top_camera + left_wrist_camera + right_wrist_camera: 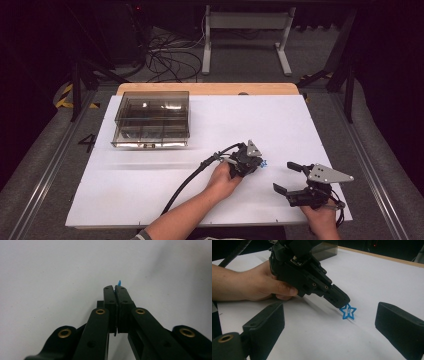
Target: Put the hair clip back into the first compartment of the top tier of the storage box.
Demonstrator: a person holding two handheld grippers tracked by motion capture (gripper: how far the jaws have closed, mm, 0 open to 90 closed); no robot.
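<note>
A small blue star-shaped clip (348, 312) stands on edge on the white table, pinched at its top by my left gripper (342, 304). In the left gripper view the jaws are pressed together and a blue tip (119, 283) pokes out between them. From the high view the left gripper (260, 163) is near the table's middle with the blue clip (263, 163) at its tip. My right gripper (284, 176) is open near the front right, and its wide-apart fingers (265, 322) frame the star from a short way off.
A smoky clear plastic organizer box (152, 120) with compartments sits at the back left of the white sheet (150, 200). The left gripper's black cable (187, 182) trails toward the front edge. Beyond the table are desk legs and floor cables.
</note>
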